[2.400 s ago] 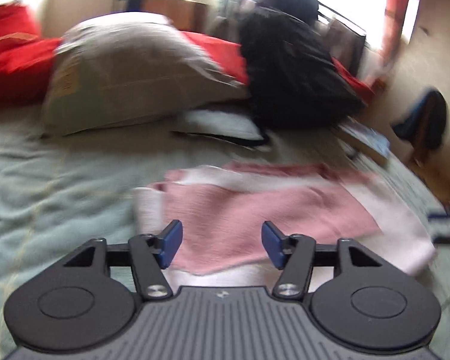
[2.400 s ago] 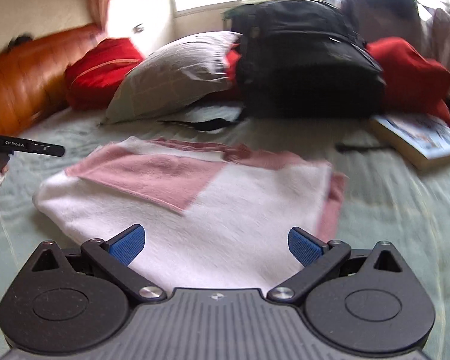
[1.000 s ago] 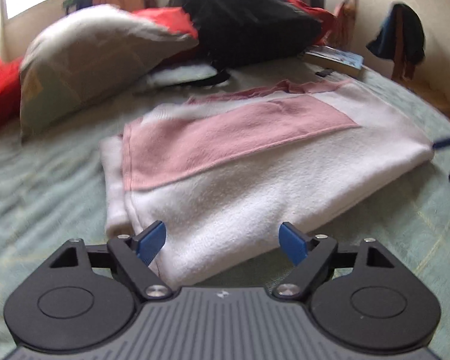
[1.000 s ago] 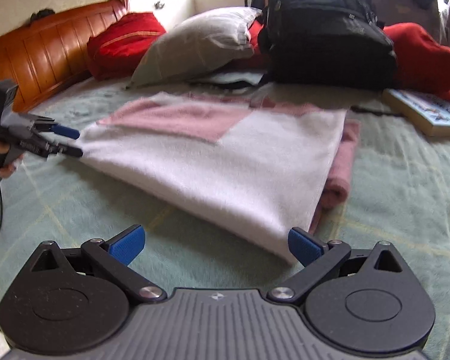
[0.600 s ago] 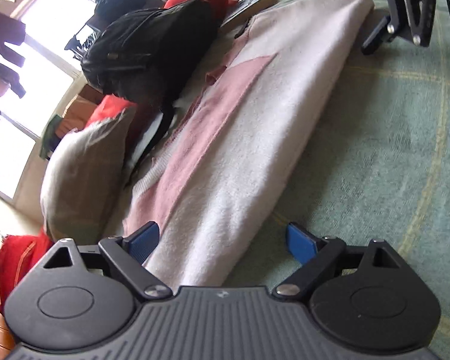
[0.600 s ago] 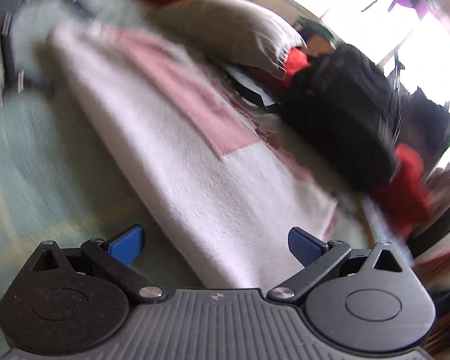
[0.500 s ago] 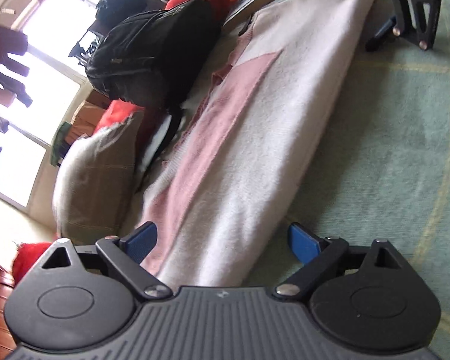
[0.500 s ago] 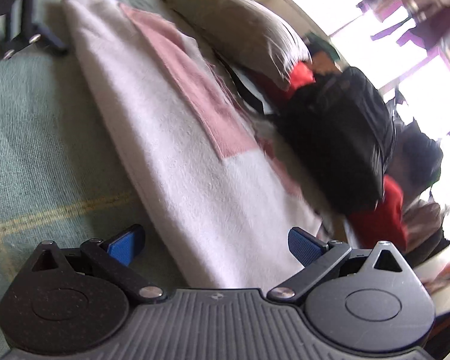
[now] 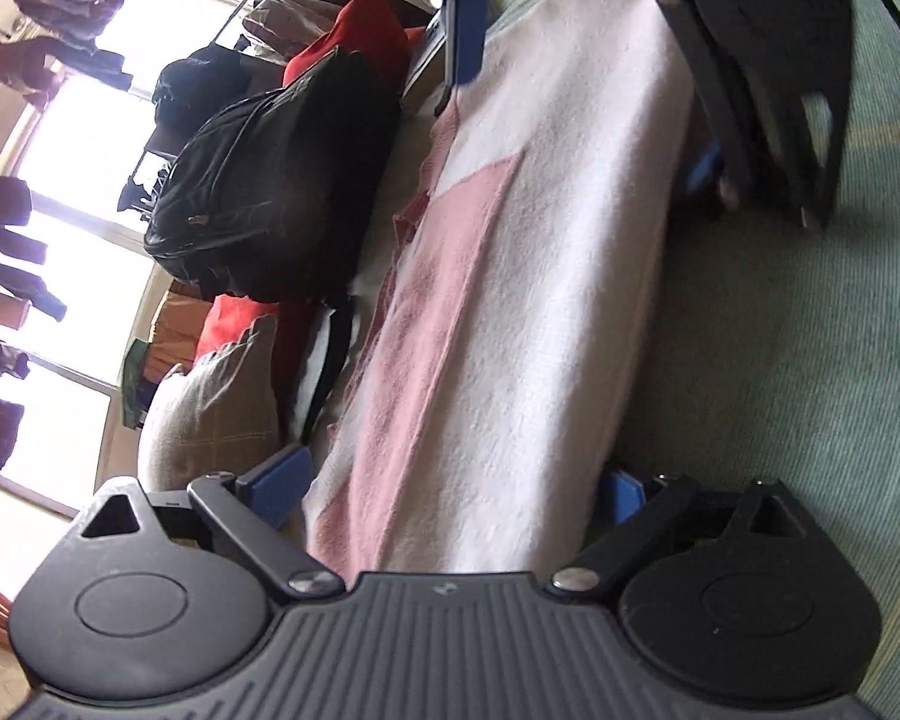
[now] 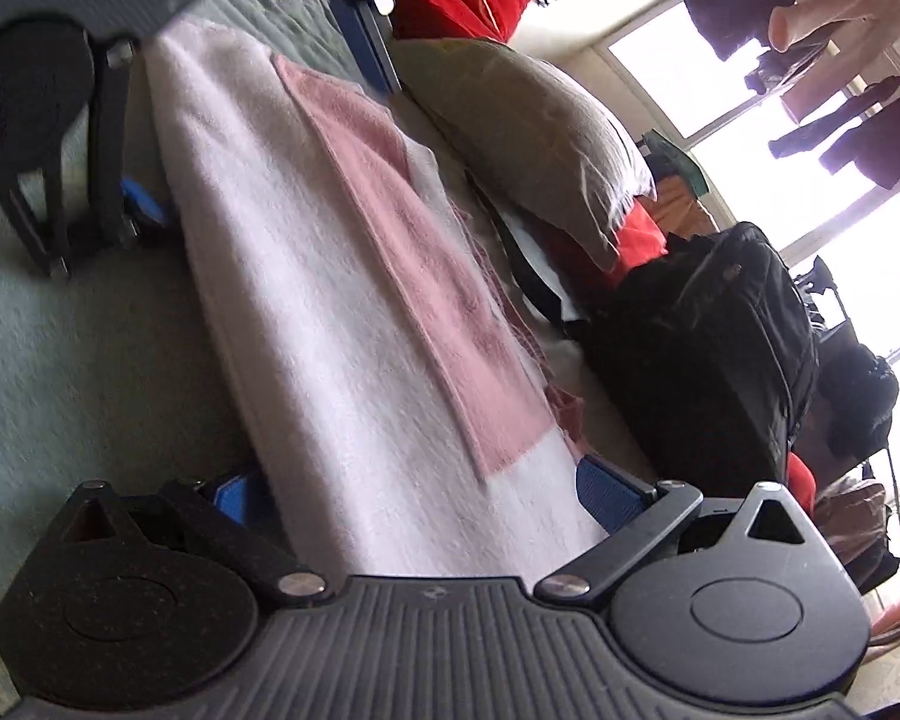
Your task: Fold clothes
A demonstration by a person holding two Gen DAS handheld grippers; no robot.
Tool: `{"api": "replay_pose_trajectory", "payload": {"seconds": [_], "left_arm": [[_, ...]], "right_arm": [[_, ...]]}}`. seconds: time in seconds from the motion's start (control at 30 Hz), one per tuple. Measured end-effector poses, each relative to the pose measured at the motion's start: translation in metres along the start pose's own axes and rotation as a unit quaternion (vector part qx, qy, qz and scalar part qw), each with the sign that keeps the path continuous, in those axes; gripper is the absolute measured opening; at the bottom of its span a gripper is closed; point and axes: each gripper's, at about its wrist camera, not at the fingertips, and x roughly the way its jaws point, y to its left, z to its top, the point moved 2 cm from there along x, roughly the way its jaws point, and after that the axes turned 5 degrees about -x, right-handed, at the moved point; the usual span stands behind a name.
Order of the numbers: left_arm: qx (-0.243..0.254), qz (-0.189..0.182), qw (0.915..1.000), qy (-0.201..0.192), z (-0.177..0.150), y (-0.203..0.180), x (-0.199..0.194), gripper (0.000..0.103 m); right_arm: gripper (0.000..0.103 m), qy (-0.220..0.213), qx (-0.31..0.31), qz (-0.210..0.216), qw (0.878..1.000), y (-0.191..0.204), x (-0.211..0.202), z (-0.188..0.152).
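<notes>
Folded pink-and-white garment (image 9: 510, 276) lay on green bedspread (image 9: 780, 360), bare bedding along near edge, backpack (image 9: 270, 180) behind. L gripper (image 9: 450, 489) jaws just widened, R gripper (image 10: 420, 492) apart, each straddling an end, unclamped.

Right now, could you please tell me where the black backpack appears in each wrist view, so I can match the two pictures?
Left wrist view: the black backpack is at upper left, left of the folded pink-and-white garment.
Right wrist view: the backpack is at right of centre, right of the garment.
Shared landmark: the beige pillow beside the backpack.
</notes>
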Motion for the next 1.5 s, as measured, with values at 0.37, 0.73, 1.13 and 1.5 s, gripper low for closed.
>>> {"api": "replay_pose_trajectory", "payload": {"seconds": [0.37, 0.73, 1.13, 1.5], "left_arm": [[0.057, 0.054, 0.9957, 0.048, -0.017, 0.004, 0.022, 0.096], [0.088, 0.054, 0.9939, 0.037, -0.001, 0.0, 0.035, 0.094], [0.15, 0.057, 0.9852, 0.061, -0.008, -0.04, 0.048, 0.015], [0.131, 0.061, 0.9875, 0.064, -0.012, -0.042, 0.043, 0.012]], "right_arm": [[0.103, 0.072, -0.029, -0.068, 0.995, -0.013, 0.005, -0.041], [0.103, 0.053, -0.041, -0.07, 0.995, -0.015, 0.014, -0.027], [0.059, 0.068, -0.107, -0.105, 0.986, 0.019, 0.021, -0.029], [0.024, 0.074, -0.096, -0.072, 0.99, 0.028, 0.028, -0.031]]}}
